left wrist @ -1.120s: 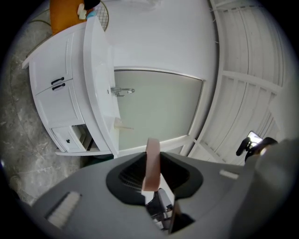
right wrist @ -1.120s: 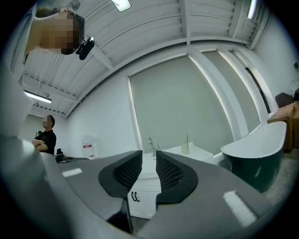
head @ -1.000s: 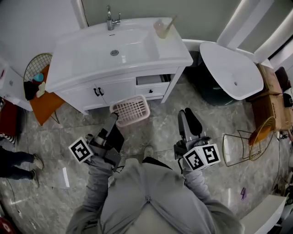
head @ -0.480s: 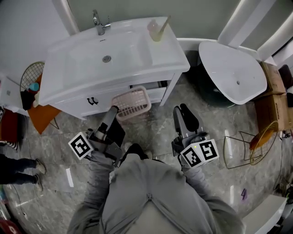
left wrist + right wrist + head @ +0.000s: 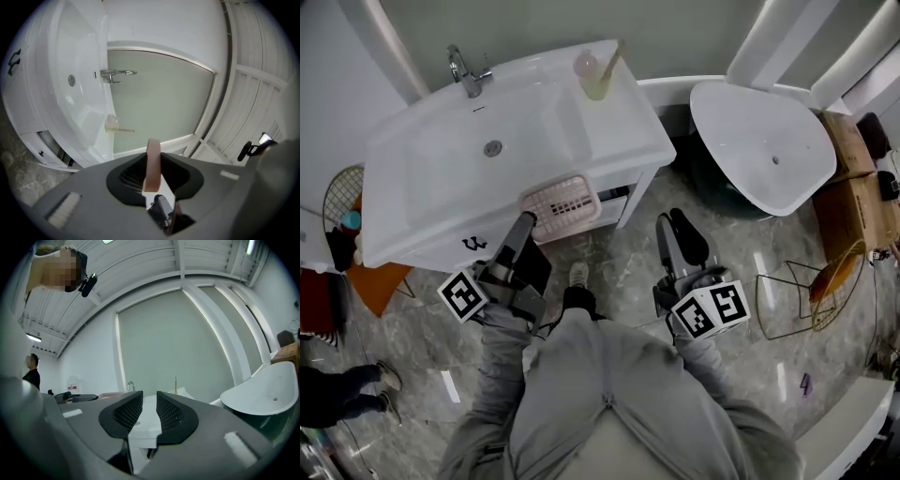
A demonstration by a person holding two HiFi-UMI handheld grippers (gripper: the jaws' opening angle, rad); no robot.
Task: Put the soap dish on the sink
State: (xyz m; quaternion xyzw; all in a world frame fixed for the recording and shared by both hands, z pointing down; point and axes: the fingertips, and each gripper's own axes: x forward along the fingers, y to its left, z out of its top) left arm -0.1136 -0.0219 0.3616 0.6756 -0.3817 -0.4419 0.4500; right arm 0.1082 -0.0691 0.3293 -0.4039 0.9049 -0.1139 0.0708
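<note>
A pink slotted soap dish (image 5: 561,208) hangs over the front rim of the white sink (image 5: 441,178) in the head view. My left gripper (image 5: 525,223) is shut on its near edge. In the left gripper view the dish (image 5: 152,164) shows edge-on as a pink strip pinched in the left gripper (image 5: 152,174), with the sink (image 5: 56,93) and its faucet (image 5: 115,74) beyond. My right gripper (image 5: 675,225) is to the right of the vanity, above the floor. In its own view the right gripper (image 5: 149,406) stands open with nothing in the gap.
A cup with a toothbrush (image 5: 592,75) stands on the sink's right ledge, and the faucet (image 5: 464,70) at the back. A drawer (image 5: 614,195) below is ajar. A white tub (image 5: 769,150), a cardboard box (image 5: 853,178) and a wire rack (image 5: 811,300) are at the right. A bystander's legs (image 5: 347,394) show at the lower left.
Both grippers have moved toward the vanity. The soap dish, held throughout, has gone from in front of the cabinet doors to the sink's front rim.
</note>
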